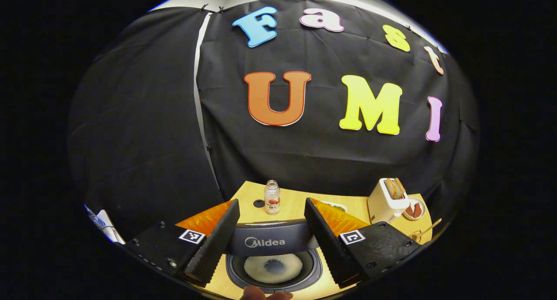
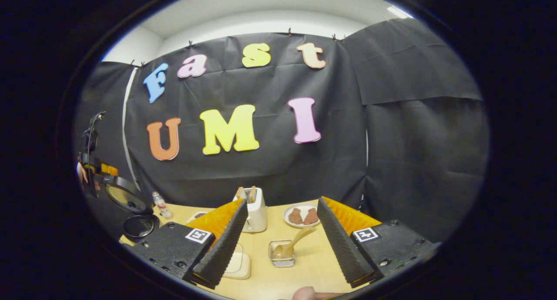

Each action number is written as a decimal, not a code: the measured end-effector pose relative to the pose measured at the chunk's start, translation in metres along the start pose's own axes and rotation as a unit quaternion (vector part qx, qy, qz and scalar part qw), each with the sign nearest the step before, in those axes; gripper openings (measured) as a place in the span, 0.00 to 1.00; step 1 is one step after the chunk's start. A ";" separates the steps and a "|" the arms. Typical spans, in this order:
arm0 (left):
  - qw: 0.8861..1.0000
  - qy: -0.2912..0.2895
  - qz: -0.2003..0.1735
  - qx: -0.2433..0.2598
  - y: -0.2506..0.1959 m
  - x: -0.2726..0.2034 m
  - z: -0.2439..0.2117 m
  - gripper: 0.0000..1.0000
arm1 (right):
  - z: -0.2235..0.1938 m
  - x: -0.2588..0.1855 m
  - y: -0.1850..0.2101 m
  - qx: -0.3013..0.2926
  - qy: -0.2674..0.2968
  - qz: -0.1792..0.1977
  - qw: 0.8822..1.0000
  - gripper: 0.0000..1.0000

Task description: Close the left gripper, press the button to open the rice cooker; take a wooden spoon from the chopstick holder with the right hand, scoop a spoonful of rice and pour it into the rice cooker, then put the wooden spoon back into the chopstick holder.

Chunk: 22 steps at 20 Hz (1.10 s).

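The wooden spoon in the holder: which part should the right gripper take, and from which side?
Grip the wooden spoon on its bare upper handle, above the chopstick holder. The handle leans up and to the right in the right gripper view, so come from above with the open right gripper, one finger on each side, then lift along the lean.

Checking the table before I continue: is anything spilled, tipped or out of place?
Nothing stands out. The rice cooker is open, the bottle and toaster stand upright, and the wooden spoon leans in its holder.

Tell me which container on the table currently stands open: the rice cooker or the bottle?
The rice cooker is open: its lid is raised and the inner pot shows. The small clear bottle behind it has its cap on.
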<state>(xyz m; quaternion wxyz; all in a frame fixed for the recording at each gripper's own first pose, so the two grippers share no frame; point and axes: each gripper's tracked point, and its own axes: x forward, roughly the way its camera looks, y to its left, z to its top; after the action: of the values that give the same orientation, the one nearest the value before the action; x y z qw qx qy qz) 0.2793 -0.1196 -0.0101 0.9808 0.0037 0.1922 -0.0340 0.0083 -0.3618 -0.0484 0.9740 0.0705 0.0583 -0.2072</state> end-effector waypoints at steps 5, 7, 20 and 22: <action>1.000 0.025 -0.005 -0.002 -0.011 -0.044 -0.053 0.96 | 0.009 0.002 0.031 0.005 -0.007 0.047 0.999 1.00; 0.999 0.037 -0.005 -0.012 -0.013 -0.053 -0.075 0.96 | 0.007 0.000 0.038 0.004 -0.006 0.059 0.998 0.97; 0.991 0.120 0.004 -0.059 -0.019 -0.054 -0.183 0.98 | 0.021 0.023 0.051 -0.027 -0.008 0.108 0.994 1.00; 0.991 0.124 0.009 -0.050 -0.018 -0.053 -0.187 0.97 | 0.022 0.030 0.053 -0.030 -0.008 0.117 0.993 0.97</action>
<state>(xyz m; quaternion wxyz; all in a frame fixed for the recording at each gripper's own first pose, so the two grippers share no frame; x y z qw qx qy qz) 0.1592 -0.1308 -0.1630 0.9485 -0.0399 0.3137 -0.0150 0.0588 -0.3288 -0.0253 0.9937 0.0455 0.0476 -0.0902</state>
